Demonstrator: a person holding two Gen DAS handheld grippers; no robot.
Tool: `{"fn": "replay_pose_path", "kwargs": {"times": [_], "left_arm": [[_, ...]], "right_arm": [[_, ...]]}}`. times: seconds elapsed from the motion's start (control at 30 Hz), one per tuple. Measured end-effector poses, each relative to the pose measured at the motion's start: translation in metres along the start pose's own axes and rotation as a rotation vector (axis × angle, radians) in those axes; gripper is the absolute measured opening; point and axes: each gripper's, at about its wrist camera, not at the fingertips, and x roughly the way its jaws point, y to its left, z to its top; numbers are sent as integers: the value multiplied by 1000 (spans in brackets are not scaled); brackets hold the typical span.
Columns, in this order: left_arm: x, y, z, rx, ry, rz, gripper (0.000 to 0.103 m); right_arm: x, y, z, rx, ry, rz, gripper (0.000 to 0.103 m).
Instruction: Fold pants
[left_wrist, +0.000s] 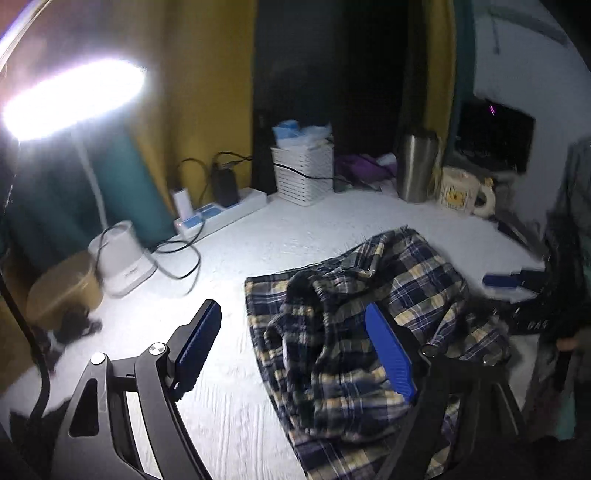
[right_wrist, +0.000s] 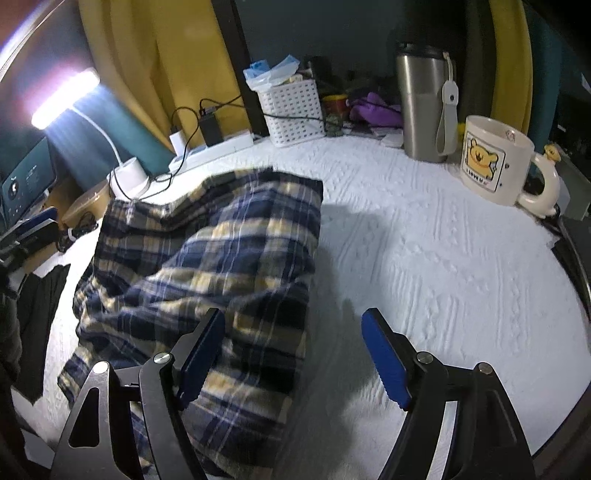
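Blue, yellow and white plaid pants (left_wrist: 362, 325) lie bunched and partly folded on a white textured cloth (left_wrist: 229, 424); they also show in the right wrist view (right_wrist: 221, 266). My left gripper (left_wrist: 291, 350) is open and empty above the pants' left edge, its right finger over the fabric. My right gripper (right_wrist: 295, 354) is open and empty above the pants' right edge, its left finger over the fabric. The right gripper's blue tip also shows at the right of the left wrist view (left_wrist: 502, 280).
At the back stand a white basket (right_wrist: 291, 110), a steel tumbler (right_wrist: 424, 99), a bear mug (right_wrist: 495, 158), a power strip with cables (left_wrist: 221, 214) and a lit desk lamp (left_wrist: 122, 258). A monitor (right_wrist: 26, 181) is at the left. Bare cloth (right_wrist: 443, 258) lies right of the pants.
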Motion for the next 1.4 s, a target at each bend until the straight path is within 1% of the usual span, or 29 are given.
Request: {"fn": "replay_pose_path", "kwargs": {"times": [0.13,0.23,0.33,0.37,0.4,0.43,0.47,0.5,0.53,0.57,0.6,0.63,0.67,0.73,0.8,0.9,1.0,1.13,1.27,1.33,1.4], "left_arm": [[27,-8,5,68,34,-20,80],[40,-9,7,118,40,-26,80],[50,-6,8,135,44,-41,79],[53,-3,9,134,38,-60,72],[55,-2,10,130,39,-74,68],[58,0,11,126,48,-86,65],[61,2,11,123,52,-90,63],[63,3,12,124,52,-92,56],[66,3,12,124,59,-96,51],[71,5,12,123,74,-103,41],[74,6,11,119,82,-113,34],[76,8,11,109,90,-124,25],[77,9,11,93,94,-133,22],[78,16,12,46,93,-155,15],[76,25,16,-2,81,-169,14],[75,33,18,-34,69,-175,14],[87,41,16,-68,94,-162,14],[104,52,5,-119,140,-136,14],[116,58,-5,-141,169,-111,14],[119,59,-8,-140,171,-96,15],[121,62,-10,-148,165,-83,18]], "right_arm": [[3,0,14,-25,-18,7,78],[9,-7,26,-13,-30,9,78],[18,-13,42,-13,-41,27,77],[23,-16,48,-11,-44,44,77],[27,-18,53,-6,-45,56,77],[33,-21,59,1,-41,71,72],[41,-24,64,9,-34,86,63],[47,-25,68,16,-28,94,60],[55,-27,72,22,-16,102,59],[62,-28,75,22,-5,108,55],[69,-27,77,19,6,116,49],[77,-26,79,17,21,128,29],[82,-24,80,12,31,137,19],[85,-17,84,-22,26,135,13],[84,-13,91,-37,16,134,13],[86,-13,101,-54,7,136,13],[98,-10,109,-80,29,140,13],[119,-11,117,-88,49,154,13],[142,-8,118,-103,67,148,13],[148,-8,121,-95,72,145,14],[148,-9,124,-90,79,144,15]]}}
